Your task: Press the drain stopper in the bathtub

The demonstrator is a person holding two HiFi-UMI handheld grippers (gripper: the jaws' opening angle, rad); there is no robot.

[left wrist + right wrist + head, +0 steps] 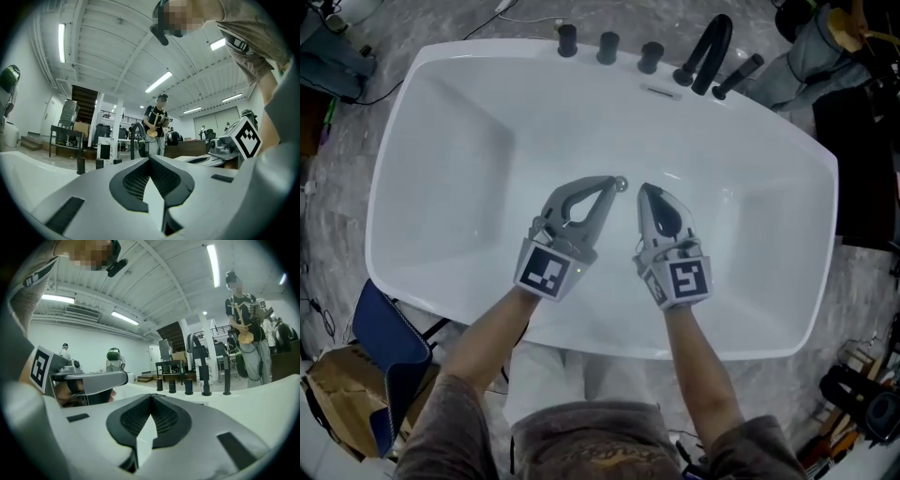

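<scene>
The white bathtub (450, 141) fills the head view. Its small chrome drain stopper (622, 183) sits on the tub floor near the middle. My left gripper (610, 180) is shut, and its tip lies right beside the stopper, at its left edge. My right gripper (643, 189) is also shut, with nothing in it, a little to the right of the stopper. In the left gripper view the jaws of my left gripper (150, 158) meet at their tips, and so do those of my right gripper (151, 395) in its own view. The stopper is hidden in both gripper views.
A black faucet (710, 52), three black knobs (607, 47) and a hand shower (738, 75) line the tub's far rim, above the overflow slot (661, 91). A person (243, 333) stands beyond the tub. A blue bag (389, 342) and a cardboard box (337, 394) lie at the near left.
</scene>
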